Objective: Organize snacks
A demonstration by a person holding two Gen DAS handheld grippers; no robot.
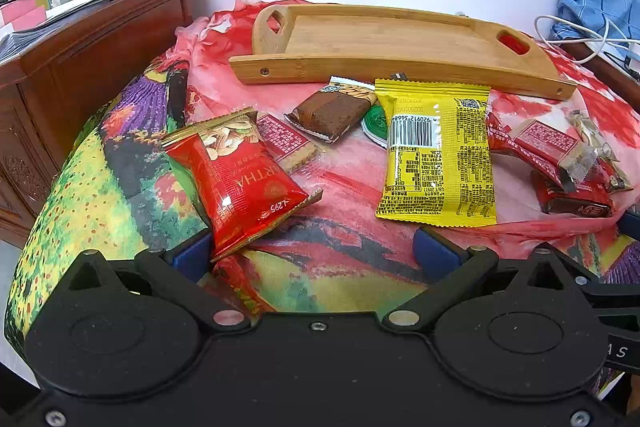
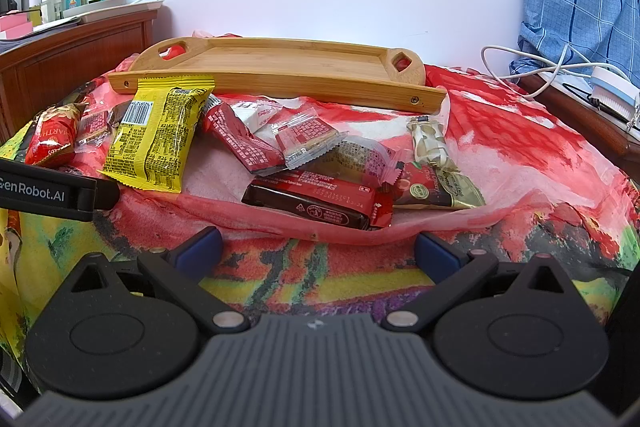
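Snacks loose before the wooden tray (image 1: pixel 360 39)
Both tongs, left (image 1: pixel 312 251) and right (image 2: pixel 318 247), gape released; red packet (image 1: pixel 240 179) near the bench's left edge.

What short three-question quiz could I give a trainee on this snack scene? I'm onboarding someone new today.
1. True or false: the wooden tray already holds snacks.
2. Which pack lies nearest the left gripper? A) red nut bag B) yellow pack C) brown biscuit
3. Fill in: both the left gripper and the right gripper are ____.

Key: 1 false; 2 A; 3 open.
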